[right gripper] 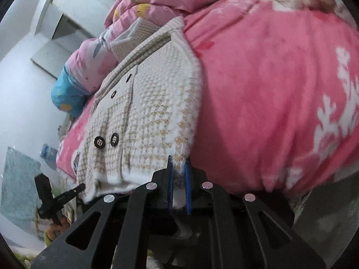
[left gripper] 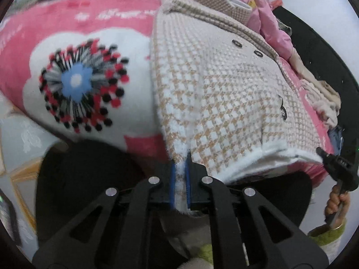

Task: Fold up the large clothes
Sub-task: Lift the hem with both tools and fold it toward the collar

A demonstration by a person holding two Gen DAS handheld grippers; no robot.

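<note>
A beige and white houndstooth knit coat [left gripper: 219,94] with black buttons lies on a pink bed blanket [left gripper: 94,22], collar at the far end. My left gripper [left gripper: 180,163] is shut on the coat's near hem at its left corner. In the right wrist view the same coat [right gripper: 148,116] lies on the pink blanket [right gripper: 269,89], and my right gripper [right gripper: 178,168] is shut on the hem at its right corner. The right gripper also shows at the edge of the left wrist view [left gripper: 336,168], and the left gripper in the right wrist view [right gripper: 51,199].
A pink quilt [right gripper: 157,2] is heaped at the head of the bed. Folded pale clothes [left gripper: 320,98] are stacked on the right side. The blanket has a large flower print [left gripper: 80,85]. A white wall [right gripper: 20,85] lies beyond the bed.
</note>
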